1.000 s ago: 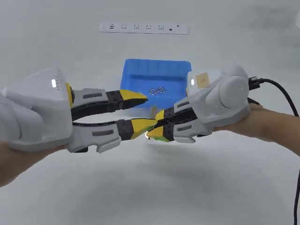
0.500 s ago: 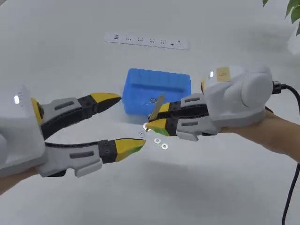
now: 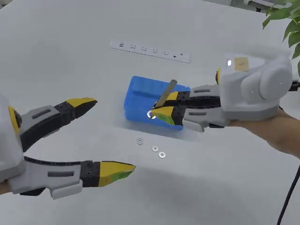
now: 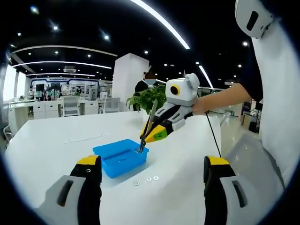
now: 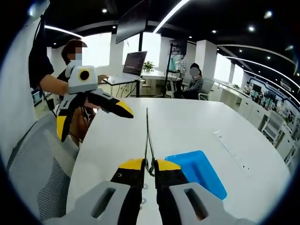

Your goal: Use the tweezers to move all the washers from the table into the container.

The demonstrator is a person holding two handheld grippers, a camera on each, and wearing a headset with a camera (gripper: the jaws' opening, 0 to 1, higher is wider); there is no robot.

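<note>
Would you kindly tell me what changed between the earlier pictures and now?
The right gripper, shut on the thin metal tweezers, carried their tip from the small metal washers on the white table to the blue plastic container. The left gripper, open, drew away leftward. Three washers stay put.

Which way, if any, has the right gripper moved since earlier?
Yes: the right gripper moved from the table in front of the container to above its near side.

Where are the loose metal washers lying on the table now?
In the head view, three small metal washers lie in a short row on the white table, just in front of the blue plastic container.
</note>
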